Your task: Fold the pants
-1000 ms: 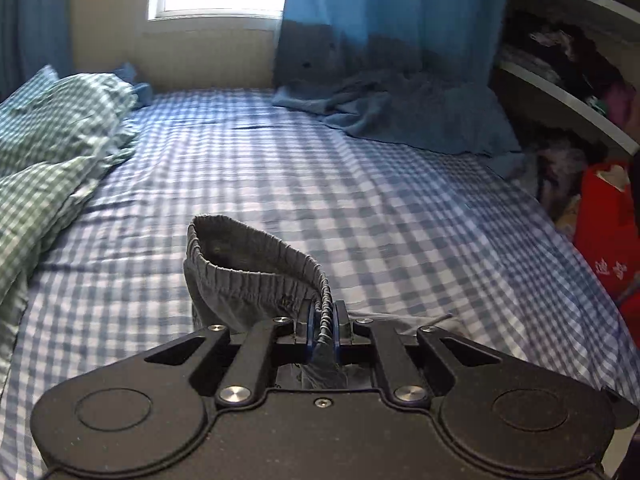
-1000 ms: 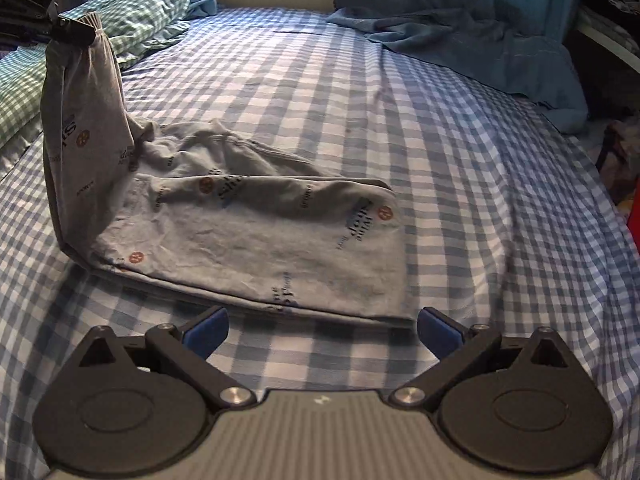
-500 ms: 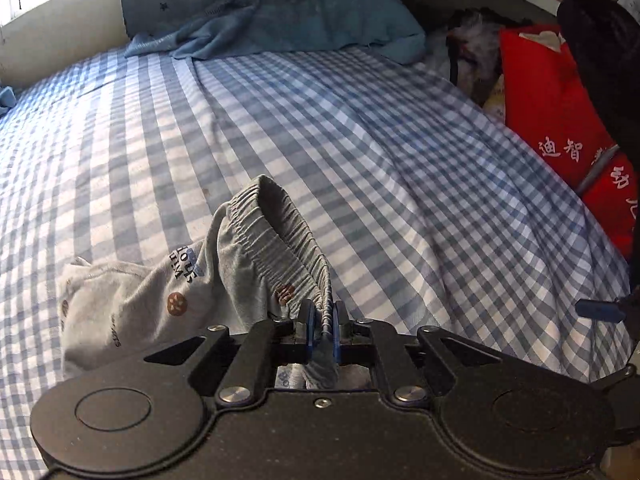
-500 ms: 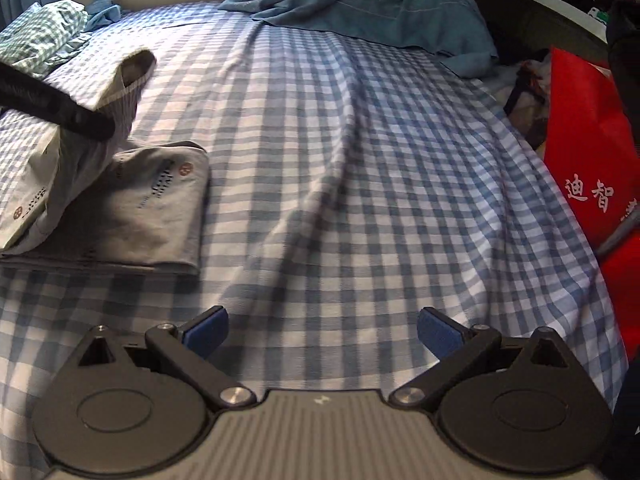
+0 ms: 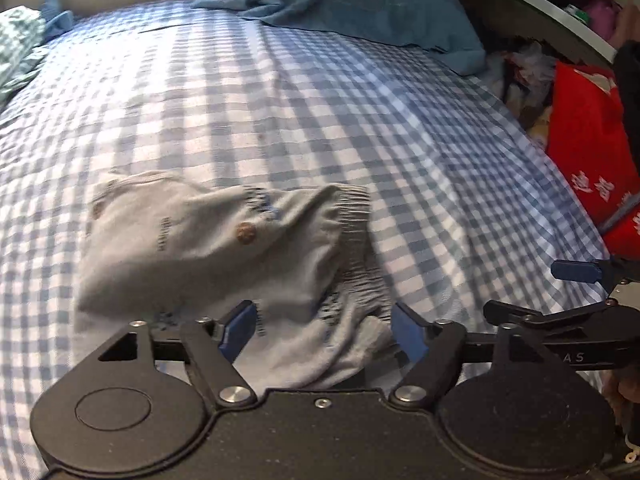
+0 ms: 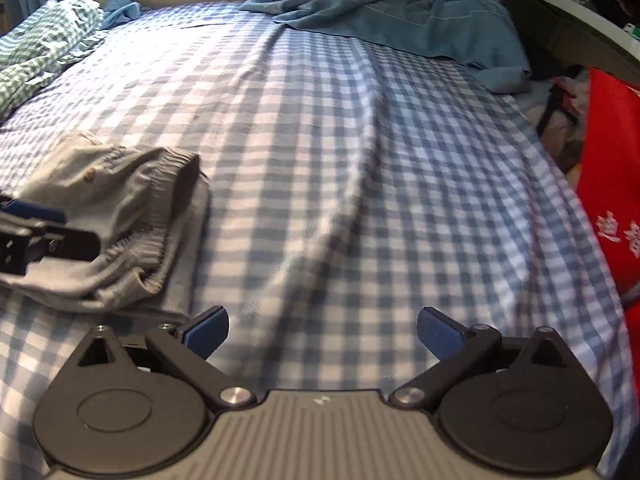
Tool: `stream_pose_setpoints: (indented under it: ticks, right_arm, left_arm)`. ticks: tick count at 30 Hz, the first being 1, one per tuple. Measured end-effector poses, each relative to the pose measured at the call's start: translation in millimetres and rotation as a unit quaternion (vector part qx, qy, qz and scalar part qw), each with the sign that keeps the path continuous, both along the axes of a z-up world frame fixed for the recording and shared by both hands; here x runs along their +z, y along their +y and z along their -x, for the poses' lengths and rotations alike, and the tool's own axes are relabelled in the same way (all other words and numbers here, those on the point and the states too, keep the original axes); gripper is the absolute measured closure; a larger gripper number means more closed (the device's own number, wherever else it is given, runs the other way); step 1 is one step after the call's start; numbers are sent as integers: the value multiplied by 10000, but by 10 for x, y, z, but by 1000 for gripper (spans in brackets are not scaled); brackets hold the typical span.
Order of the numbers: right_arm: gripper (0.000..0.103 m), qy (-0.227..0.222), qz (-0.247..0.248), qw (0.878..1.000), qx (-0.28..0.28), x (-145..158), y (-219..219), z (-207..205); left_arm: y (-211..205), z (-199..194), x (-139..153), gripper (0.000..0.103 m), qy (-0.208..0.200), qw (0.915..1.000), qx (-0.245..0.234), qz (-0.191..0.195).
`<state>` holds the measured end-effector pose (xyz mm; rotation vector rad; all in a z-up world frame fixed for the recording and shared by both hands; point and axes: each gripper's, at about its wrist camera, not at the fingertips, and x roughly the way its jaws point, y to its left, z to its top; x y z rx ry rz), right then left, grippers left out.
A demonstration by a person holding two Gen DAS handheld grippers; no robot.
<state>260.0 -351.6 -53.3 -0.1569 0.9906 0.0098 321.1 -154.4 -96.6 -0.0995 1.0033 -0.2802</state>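
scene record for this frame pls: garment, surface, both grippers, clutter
garment: grey printed pants with elastic waistband, folded into a bundle, lying on the bed
surface: blue-and-white checked bedsheet
left gripper: jaws opening, pants fabric between them, pads not pressing on it
right gripper: open, nothing between the jaws, over bare sheet right of the pants
clutter: blue crumpled blanket at far edge; green checked bedding at far left; red bag with white characters beside the bed

We see a bed [image 6: 360,160] with a blue checked sheet. On it lie grey folded pants [image 5: 208,248], a blue blanket [image 6: 400,12] and a green checked quilt [image 6: 44,40].
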Motion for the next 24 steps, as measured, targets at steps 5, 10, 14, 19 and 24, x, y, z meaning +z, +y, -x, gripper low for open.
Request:
stream_pose_setpoints:
  ticks: [5, 10, 14, 19, 24]
  right_arm:
    - [0, 361, -673, 9969, 199, -97, 447, -433]
    - [0, 893, -772, 9930, 85, -197, 874, -767]
    - [0, 931, -785, 9926, 1, -213, 1032, -863]
    - [0, 963, -687, 9930, -23, -266, 1106, -898]
    - [0, 1076, -550, 9925, -190, -383, 1026, -918]
  left_arm:
    - [589, -23, -120, 5, 473, 9903, 1226, -443]
    - [1097, -45, -224, 5, 938, 9716, 2085, -610]
    - [1308, -55, -253, 4, 1046, 9657, 2293, -626]
    - [1395, -116, -308, 4, 1125, 9642, 2321, -622]
    - [1395, -182, -417, 4, 1306, 9625, 2281, -673]
